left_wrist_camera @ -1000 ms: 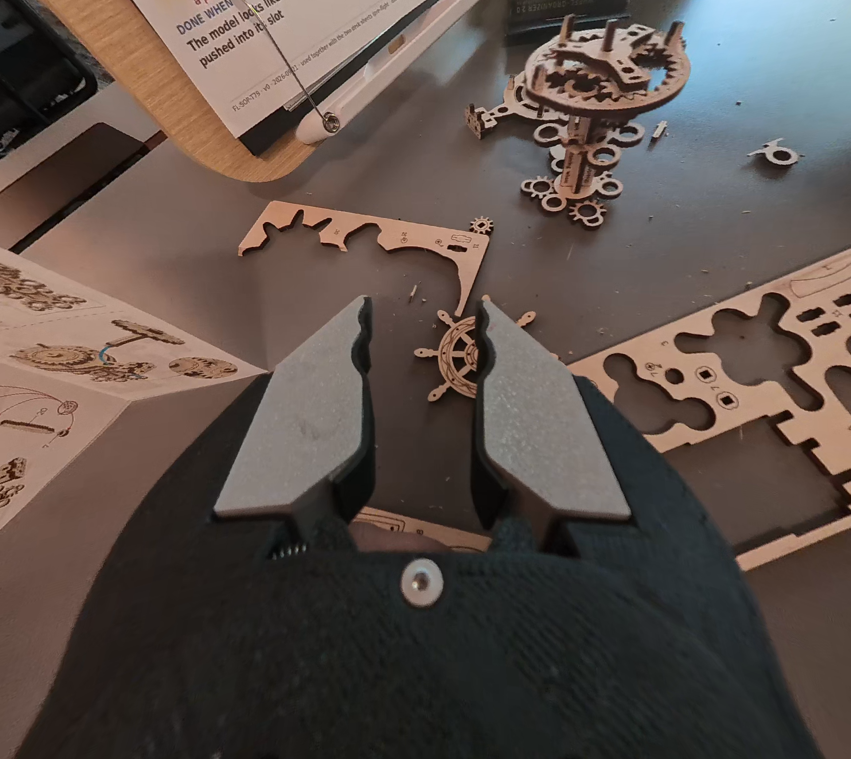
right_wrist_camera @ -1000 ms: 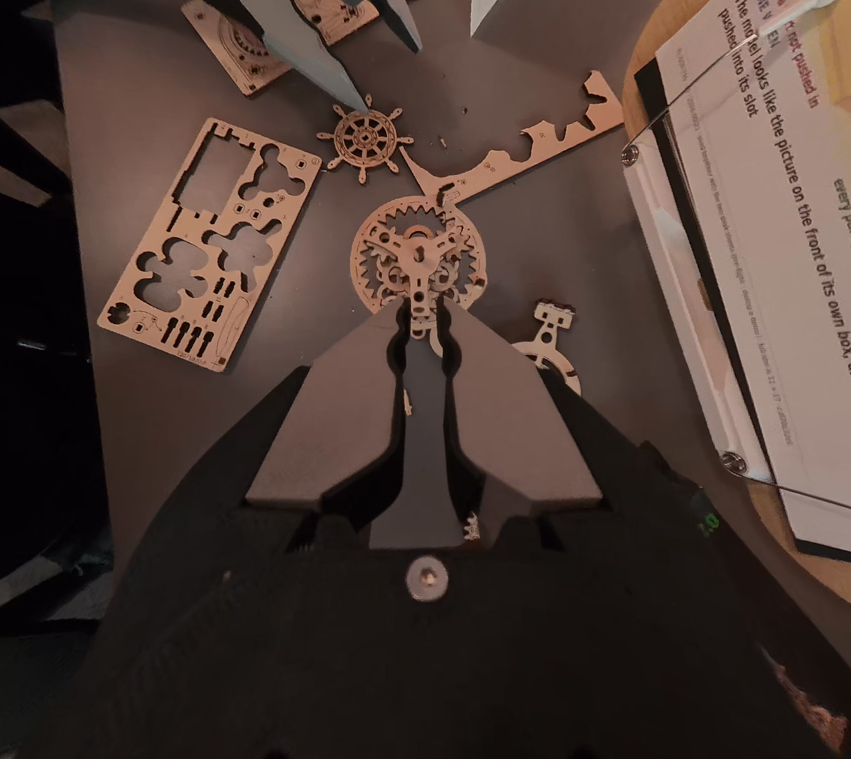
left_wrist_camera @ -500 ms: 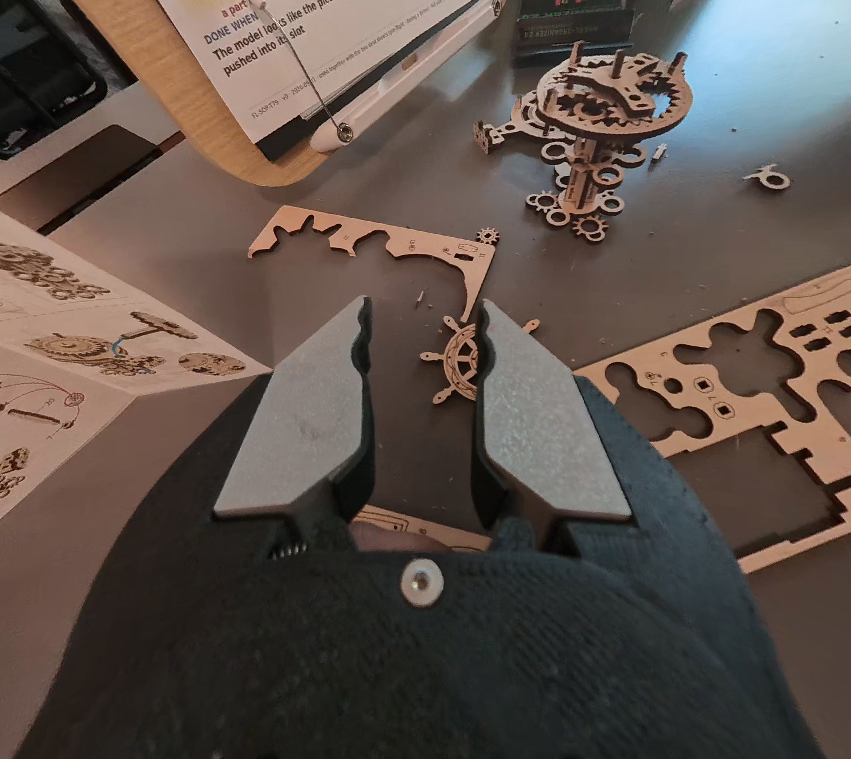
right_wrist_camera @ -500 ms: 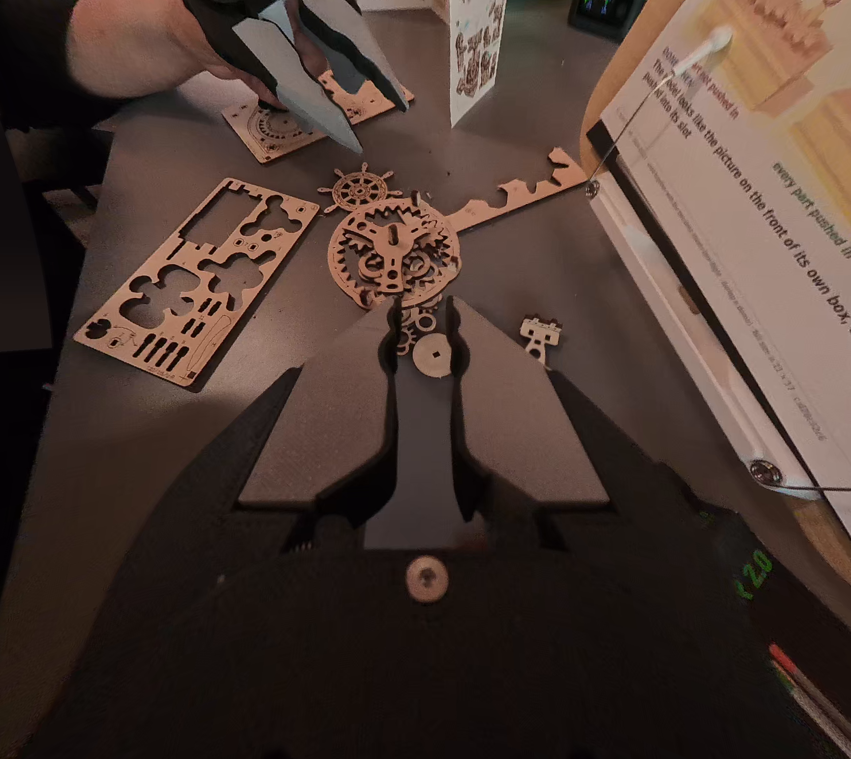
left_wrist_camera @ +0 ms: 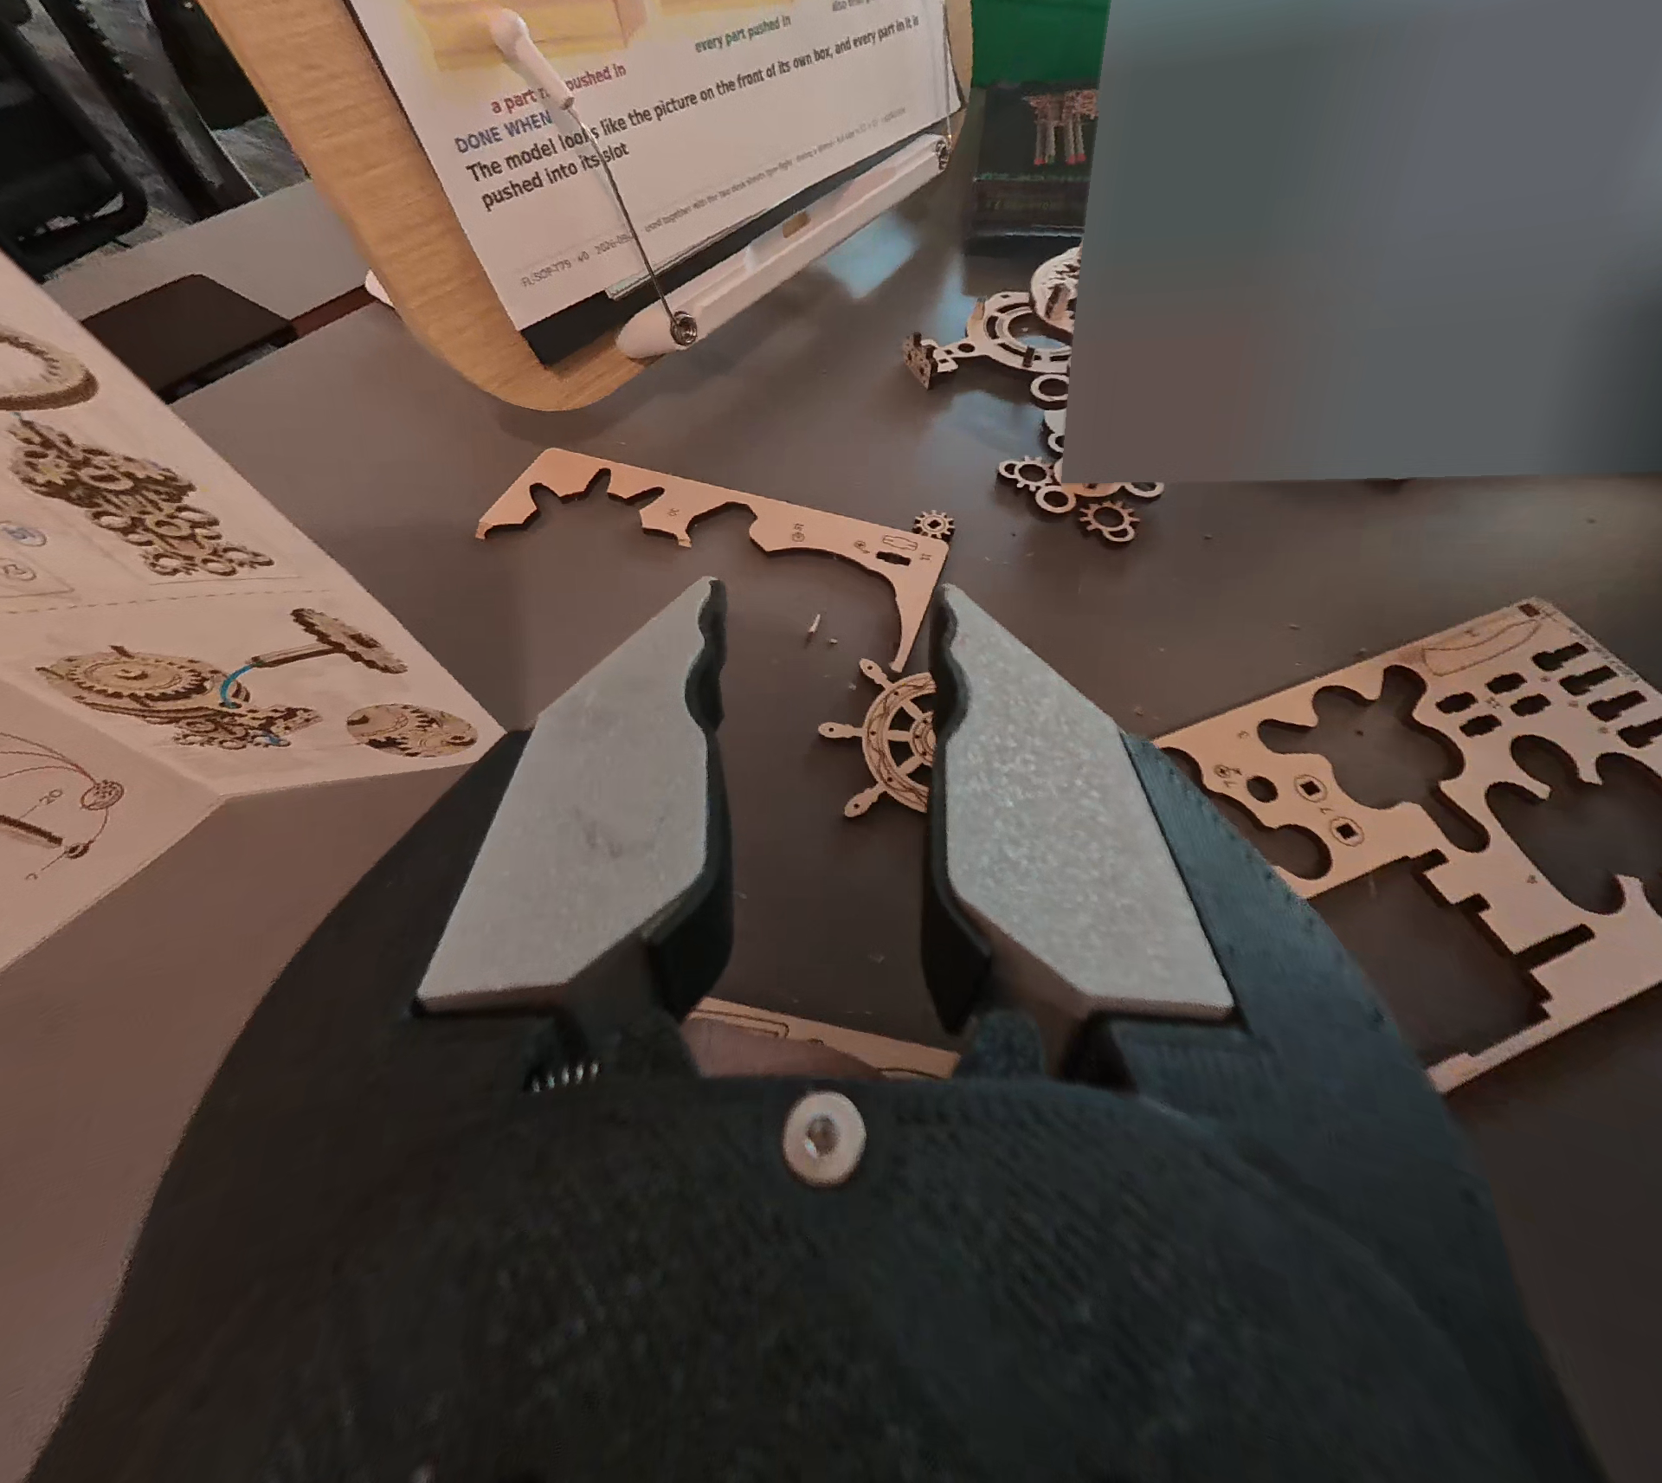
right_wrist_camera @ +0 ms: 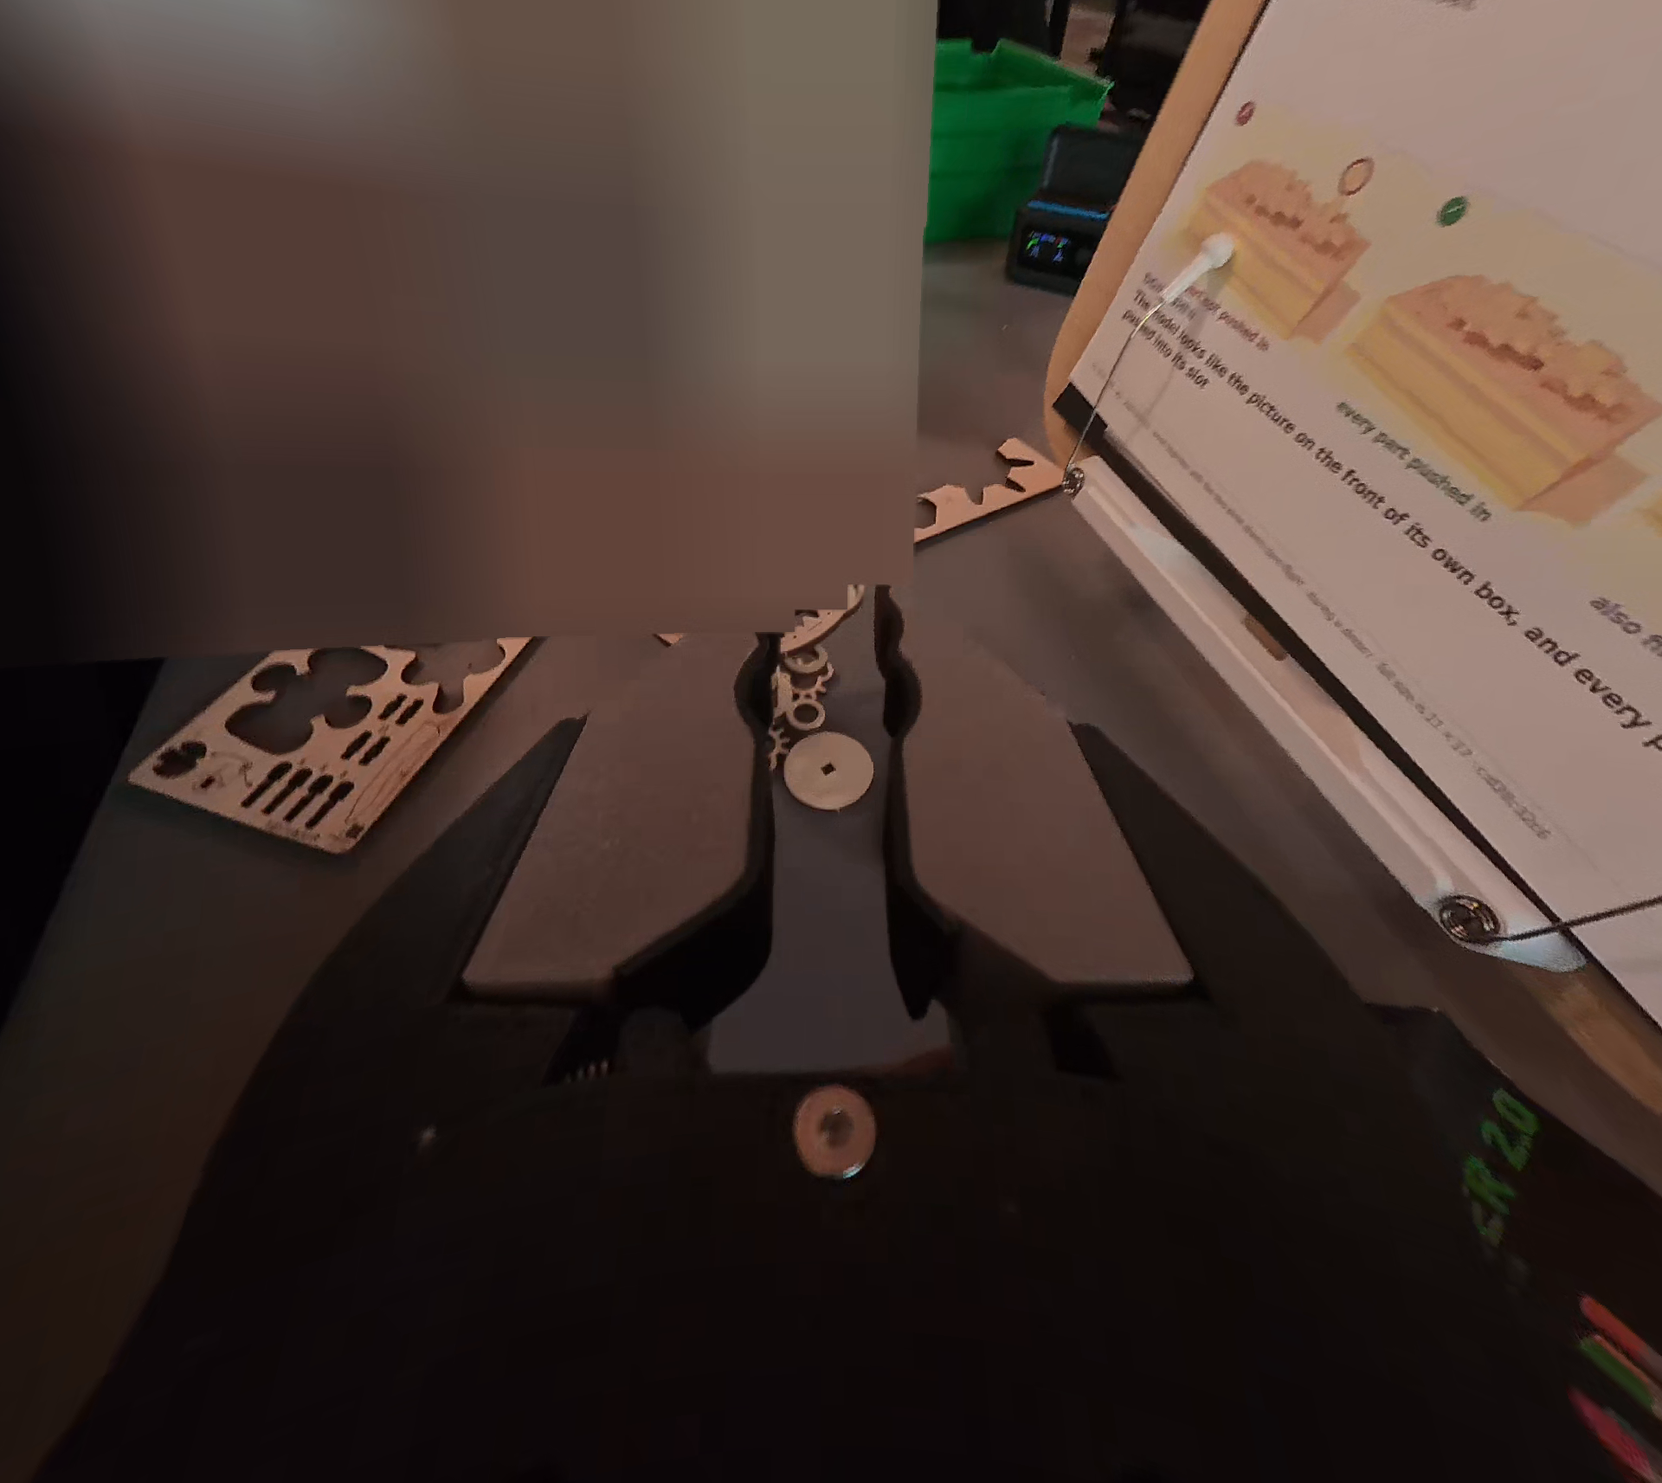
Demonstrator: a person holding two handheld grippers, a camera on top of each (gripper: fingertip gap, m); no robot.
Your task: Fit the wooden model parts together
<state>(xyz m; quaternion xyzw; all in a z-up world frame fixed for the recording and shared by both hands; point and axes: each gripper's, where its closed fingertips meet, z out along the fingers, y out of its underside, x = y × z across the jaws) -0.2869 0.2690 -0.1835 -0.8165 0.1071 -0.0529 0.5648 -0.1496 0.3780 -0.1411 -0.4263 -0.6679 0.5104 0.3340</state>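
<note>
My left gripper (left_wrist_camera: 827,612) is open and empty, low over the dark table. A wooden ship's-wheel part (left_wrist_camera: 886,738) lies flat just beside its right finger, partly hidden by it. The assembled gear model (left_wrist_camera: 989,338) stands farther back right, mostly covered by a blur patch, with its ring foot (left_wrist_camera: 1079,495) showing. My right gripper (right_wrist_camera: 827,630) is open with a narrow gap and holds nothing. A round wooden disc with a square hole (right_wrist_camera: 827,770) lies on the table between its fingers, next to the model's ring foot (right_wrist_camera: 800,689).
A punched-out sheet (left_wrist_camera: 1439,792) lies right of the left gripper and shows in the right wrist view (right_wrist_camera: 315,747). A scrap strip (left_wrist_camera: 719,531) and a tiny gear (left_wrist_camera: 933,522) lie ahead. An instruction board (left_wrist_camera: 629,91), open booklet (left_wrist_camera: 180,630), kit box (left_wrist_camera: 1034,163) and green bin (right_wrist_camera: 998,136) surround the work area.
My right gripper has dropped from above the gear model to a low, level view behind it. The left gripper's view has tilted up a little; the ship's wheel stays beside its right finger.
</note>
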